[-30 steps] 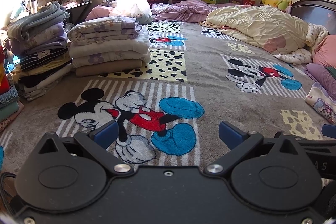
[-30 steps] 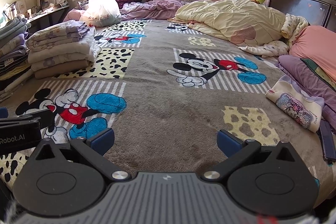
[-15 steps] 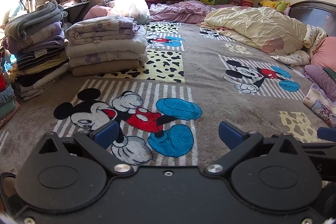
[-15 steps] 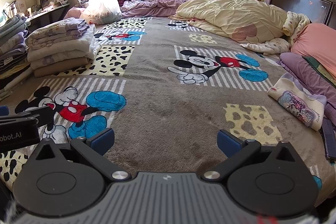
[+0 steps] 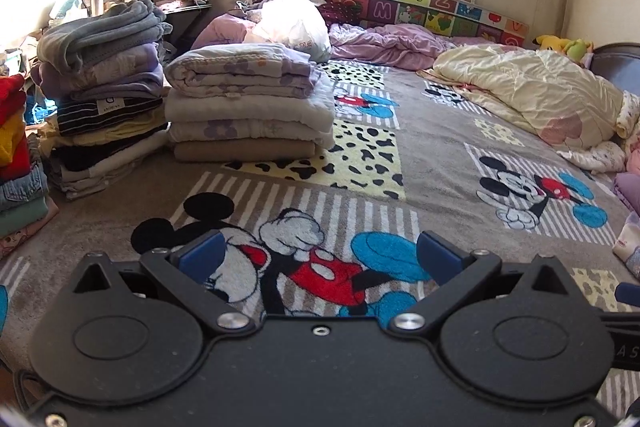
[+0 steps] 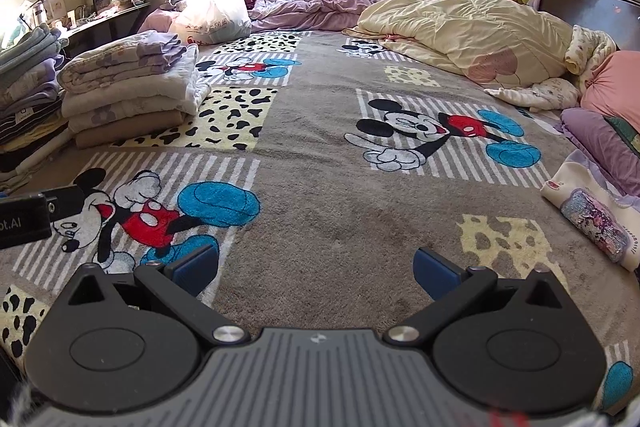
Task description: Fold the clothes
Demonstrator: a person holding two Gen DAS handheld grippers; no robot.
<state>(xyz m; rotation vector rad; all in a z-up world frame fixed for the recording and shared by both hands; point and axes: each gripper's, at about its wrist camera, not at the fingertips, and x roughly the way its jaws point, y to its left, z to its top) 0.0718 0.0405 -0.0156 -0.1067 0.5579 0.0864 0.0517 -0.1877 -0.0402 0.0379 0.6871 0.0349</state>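
Left wrist view: my bed fills the frame, covered by a grey blanket (image 5: 432,131) printed with cartoon mice and spotted yellow squares. At the right edge lies a crumpled cream quilt (image 5: 532,95), and a lilac sheet (image 5: 384,43) is bunched along the top centre under the letter-tile board (image 5: 420,7). Left of centre a stack (image 5: 244,107) of folded blankets sits on the blanket, squarely piled. Just beside it, at the left edge, stands a taller pile (image 5: 104,83) of folded clothes, a grey towel on top, and further left a red and denim pile (image 5: 16,155) is cut off by the frame. A white bag (image 5: 292,23) rests behind the stack in the upper centre; it is closed over and I cannot tell what it holds. My left gripper (image 5: 320,259) hovers low over the mouse print at the bottom, its blue pads (image 5: 200,255) spread wide with nothing between them.

From the right wrist, the same blanket (image 6: 328,187) runs up to the quilt (image 6: 472,27) in the upper right. A pink pillow (image 6: 616,83) and a purple one (image 6: 600,143) lie at the right edge. Below them, at right centre, a white garment (image 6: 592,215) with a sequin patch lies folded or rolled, touching the blanket. My right gripper (image 6: 316,271) is also splayed wide and empty at the bottom, well apart from that garment. A corner of my other tool shows at the left edge.
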